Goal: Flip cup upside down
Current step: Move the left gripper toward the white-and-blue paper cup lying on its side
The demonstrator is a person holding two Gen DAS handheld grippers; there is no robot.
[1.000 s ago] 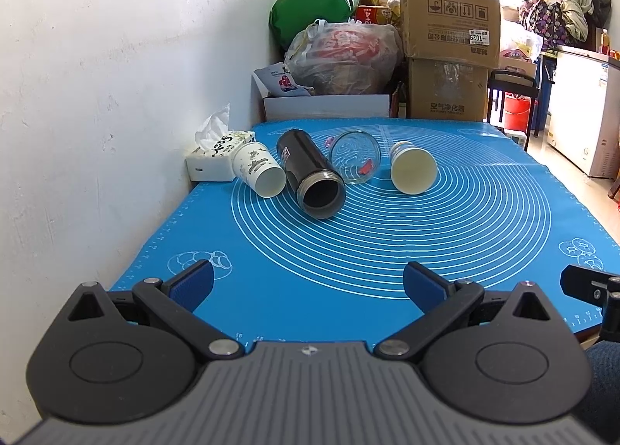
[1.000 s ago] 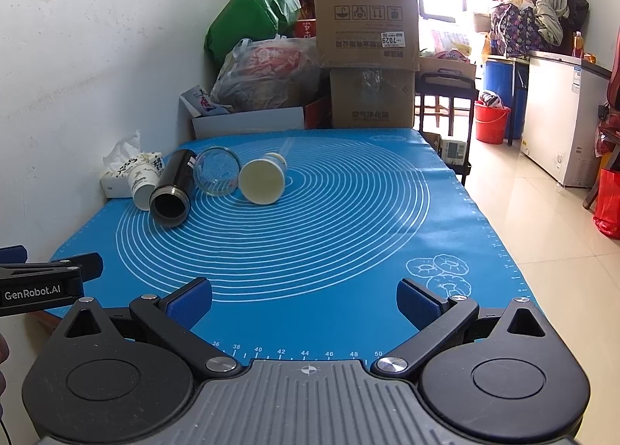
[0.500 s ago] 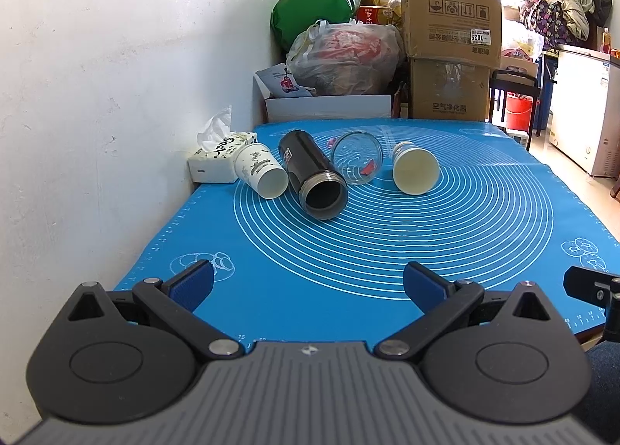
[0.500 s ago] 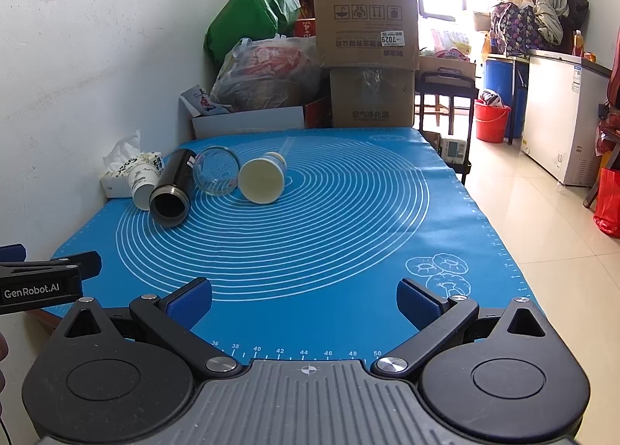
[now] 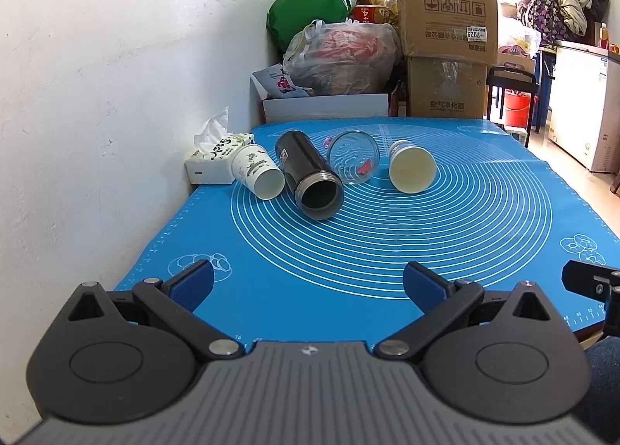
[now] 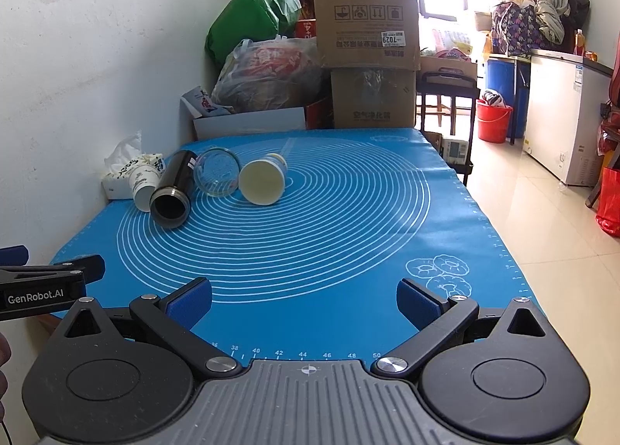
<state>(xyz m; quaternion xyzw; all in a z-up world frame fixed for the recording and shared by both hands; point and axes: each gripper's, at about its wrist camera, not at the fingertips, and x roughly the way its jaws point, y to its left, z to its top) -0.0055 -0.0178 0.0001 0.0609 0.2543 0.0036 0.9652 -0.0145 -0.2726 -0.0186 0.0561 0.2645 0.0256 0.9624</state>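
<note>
While four vessels lie on their sides in a row at the far left of the blue mat (image 5: 348,251), none is held: a printed paper cup (image 5: 257,171) at the left end, a black flask (image 5: 310,177) just right of it with its open mouth toward the camera, a clear glass (image 5: 353,157) next, and a cream paper cup (image 5: 411,171) at the right end, slightly apart from the glass. The printed cup lies against a tissue box (image 5: 211,162) by the white wall. Both grippers hover over the near edge of the desk, well apart from the row: the left gripper (image 5: 308,284) with its blue pads spread wide around nothing, the right gripper (image 6: 304,299) likewise wide and empty. Cardboard boxes (image 6: 368,53) and plastic bags stand beyond the far edge.
</note>
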